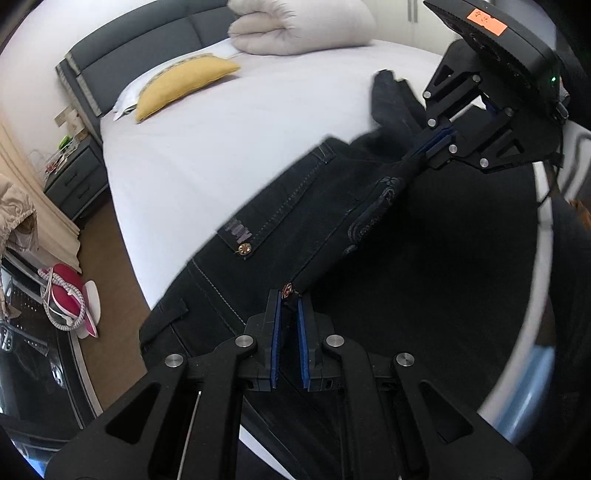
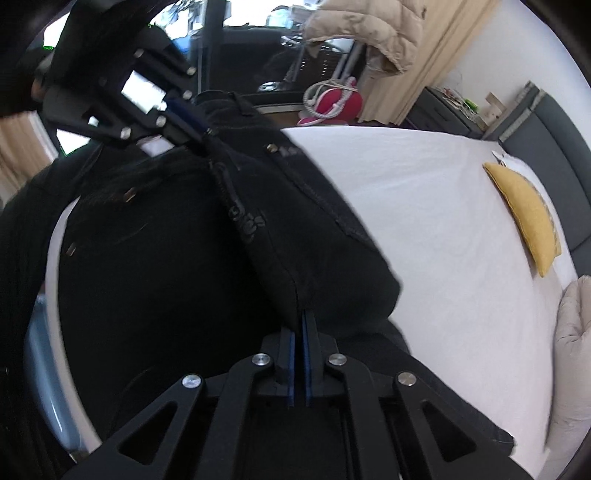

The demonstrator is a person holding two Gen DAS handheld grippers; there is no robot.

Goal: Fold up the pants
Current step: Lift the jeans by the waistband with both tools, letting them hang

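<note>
The left gripper (image 1: 289, 301) was pinched on the waistband of the black pants (image 1: 295, 221), its blue pads narrowed onto the fabric beside a small brass rivet (image 1: 287, 291) at 6 o'clock in the left wrist view. Up at 2 o'clock there, the right gripper (image 1: 436, 142) clamped another stretch of the same edge, so the cloth ran taut between the two tools. In the right wrist view the right gripper (image 2: 300, 314) had its pads nearly together on a folded edge of the pants (image 2: 280, 229), and the left gripper (image 2: 192, 129) gripped the far end at 11 o'clock. The pants lay partly draped on the white bed (image 1: 221, 129) near its close edge. A yellow pillow (image 1: 181, 86) rested at 10 o'clock, well apart from the pants, with a rolled pale duvet (image 1: 295, 26) at 12 o'clock.
</note>
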